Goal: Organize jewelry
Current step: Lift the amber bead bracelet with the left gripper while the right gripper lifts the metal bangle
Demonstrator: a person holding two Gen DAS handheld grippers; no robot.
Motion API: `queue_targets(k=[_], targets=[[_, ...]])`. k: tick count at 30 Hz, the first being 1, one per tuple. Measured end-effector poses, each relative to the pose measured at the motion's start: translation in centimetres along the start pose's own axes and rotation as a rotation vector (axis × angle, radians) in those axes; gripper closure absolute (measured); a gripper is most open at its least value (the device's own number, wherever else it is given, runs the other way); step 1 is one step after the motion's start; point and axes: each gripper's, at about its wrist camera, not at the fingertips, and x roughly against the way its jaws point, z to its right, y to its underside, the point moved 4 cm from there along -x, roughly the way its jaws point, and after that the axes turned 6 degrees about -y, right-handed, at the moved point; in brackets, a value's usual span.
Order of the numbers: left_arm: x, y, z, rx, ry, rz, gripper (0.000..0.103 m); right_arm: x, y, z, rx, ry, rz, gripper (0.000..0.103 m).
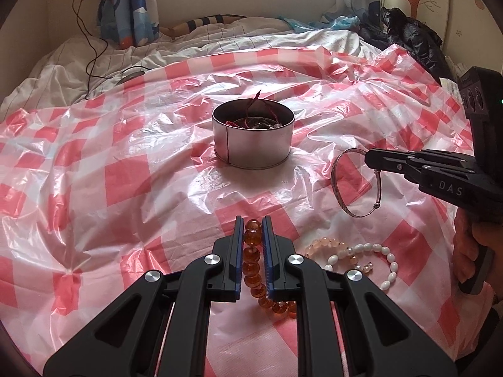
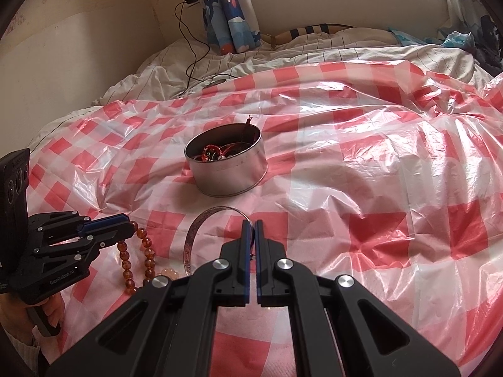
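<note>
My left gripper [image 1: 253, 220] is shut on an amber bead bracelet [image 1: 252, 262], whose beads run between the blue pads and hang below. The same amber bead bracelet [image 2: 147, 253] dangles from the left gripper [image 2: 127, 224] in the right wrist view. My right gripper [image 2: 250, 223] is shut on a thin silver bangle [image 2: 192, 235], held up off the sheet; it shows as the silver bangle [image 1: 336, 182] under the right gripper [image 1: 368, 158]. A round metal tin [image 1: 253, 138] with jewelry and red cord inside stands ahead, also seen as the tin [image 2: 228, 165].
A red-and-white checked plastic sheet [image 1: 110, 172] covers the bed. A pale pink bead bracelet [image 1: 327, 246] and a white bead bracelet [image 1: 385, 257] lie near my left gripper. A black charger cable [image 1: 91, 59] and a dark jacket [image 1: 415, 40] lie at the bed's far edges.
</note>
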Motion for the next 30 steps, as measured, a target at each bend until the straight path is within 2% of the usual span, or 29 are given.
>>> queue_targets(k=[16,23,30], targets=[[0.4,-1.2,1.0,-0.06,-0.072,0.035,0.093,0.5,-0.7,0.0,-0.013,-0.022,0.026,0.1],[1.0,-1.5,1.6,-0.115,-0.132,0.061,0.093,1.4,-1.4,0.4,-0.03,-0.033,0.061,0.1],[1.4,-1.8,2.3,-0.144,-0.152,0.073,0.093,1.8,-2.2,0.7,-0.041,-0.05,0.079,0.1]])
